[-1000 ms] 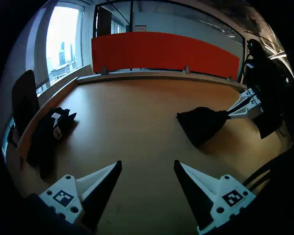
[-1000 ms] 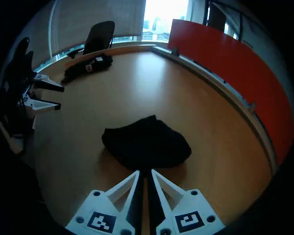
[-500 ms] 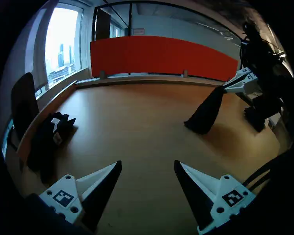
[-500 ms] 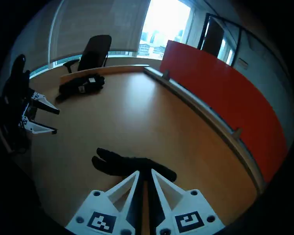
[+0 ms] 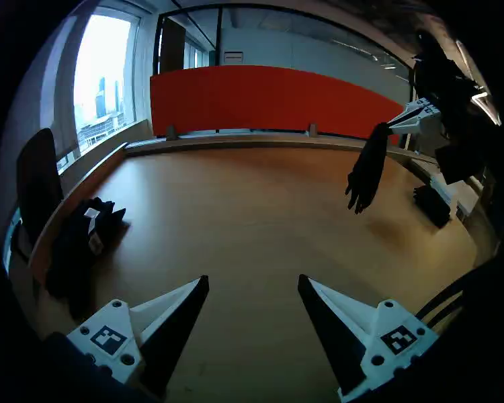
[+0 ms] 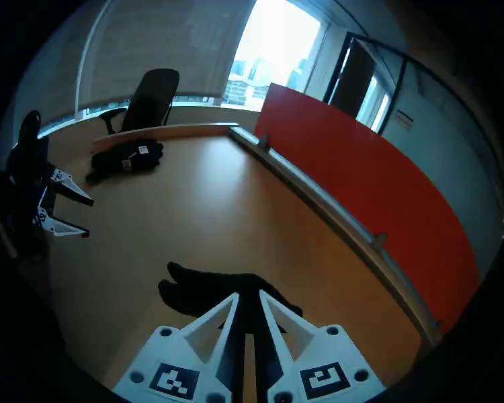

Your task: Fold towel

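Note:
A black towel hangs in the air above the wooden table, pinched at its top by my right gripper at the far right. In the right gripper view that gripper is shut on the towel, which droops below the fingertips. My left gripper stands open low over the near part of the table, nothing between its fingers. It also shows, small and open, at the left of the right gripper view as the left gripper.
A pile of dark cloth with white tags lies at the table's left edge, also seen as the dark pile. A red partition runs along the far edge. A black office chair stands by the windows. Dark items sit at the right.
My right gripper has lifted the black towel off the table, so it now hangs free in the air. The left gripper has stayed in place, open.

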A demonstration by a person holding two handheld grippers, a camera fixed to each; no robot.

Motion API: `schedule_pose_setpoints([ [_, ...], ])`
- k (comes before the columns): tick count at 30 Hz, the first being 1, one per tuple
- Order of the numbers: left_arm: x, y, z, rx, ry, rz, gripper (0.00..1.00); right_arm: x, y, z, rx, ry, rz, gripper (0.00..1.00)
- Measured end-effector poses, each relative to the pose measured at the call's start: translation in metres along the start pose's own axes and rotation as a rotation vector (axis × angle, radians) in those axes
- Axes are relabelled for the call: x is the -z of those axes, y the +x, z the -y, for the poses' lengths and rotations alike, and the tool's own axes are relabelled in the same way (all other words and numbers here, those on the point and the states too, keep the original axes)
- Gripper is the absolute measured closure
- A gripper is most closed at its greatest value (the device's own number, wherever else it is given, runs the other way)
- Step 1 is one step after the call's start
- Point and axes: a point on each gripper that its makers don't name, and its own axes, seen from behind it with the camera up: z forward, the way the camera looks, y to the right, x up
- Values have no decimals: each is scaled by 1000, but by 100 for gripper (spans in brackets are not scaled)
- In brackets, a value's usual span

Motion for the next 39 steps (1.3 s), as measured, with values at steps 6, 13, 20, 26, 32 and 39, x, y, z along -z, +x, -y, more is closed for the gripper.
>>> schedule_pose_setpoints([
  [6,-1,4,-4,-3,-7,-6,1,15,-6,-15,-14,-16,3,95],
  [13,-2,6,-9,-18,-19,-4,1,30,-16,-33,-47,-34,2,95],
  [20,-3,8,-13,-24,-24,-4,1,48,-26,-56,-49,-52,8,95],
  [26,-3,8,-15,-26,-22,-1,1,63,-40,-81,-45,-79,31,95],
  [32,-3,6,-16,-26,-19,4,1,75,-55,-103,-36,-107,53,95],
  [39,-3,7,-15,-29,-13,9,1,84,-69,-123,-41,-128,73,95],
])
